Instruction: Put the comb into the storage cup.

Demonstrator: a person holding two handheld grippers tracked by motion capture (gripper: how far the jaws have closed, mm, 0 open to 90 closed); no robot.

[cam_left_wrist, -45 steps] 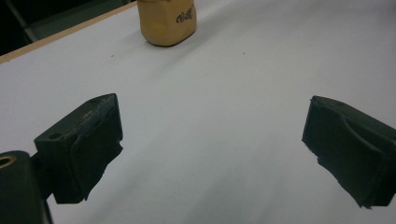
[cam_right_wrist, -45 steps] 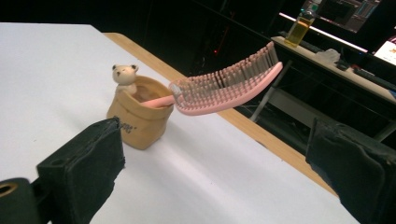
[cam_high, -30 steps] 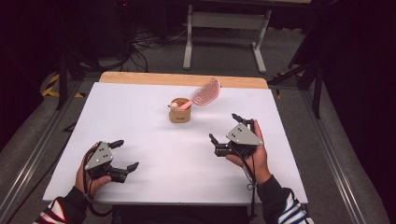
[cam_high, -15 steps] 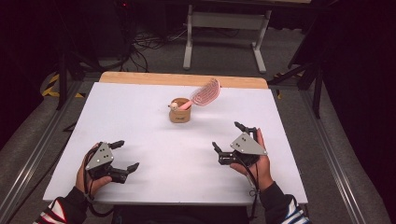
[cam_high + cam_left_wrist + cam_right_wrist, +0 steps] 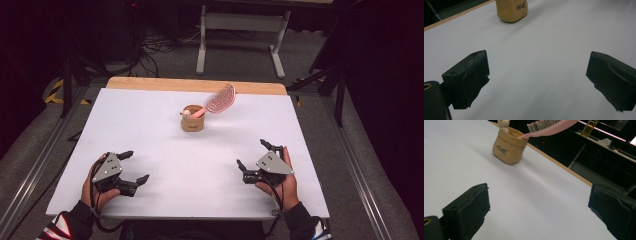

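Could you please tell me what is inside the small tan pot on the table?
The pink hairbrush stands handle-down in the tan pot, beside a pale knob-topped thing. The pot's wall hides their lower ends.

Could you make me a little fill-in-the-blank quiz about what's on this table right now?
1. The pink hairbrush stands with its handle inside the tan ____.
2. The left gripper has its jaws ____, with nothing between them.
3. The right gripper rests on the ____ table, apart from the brush.

Missing words: pot; open; white
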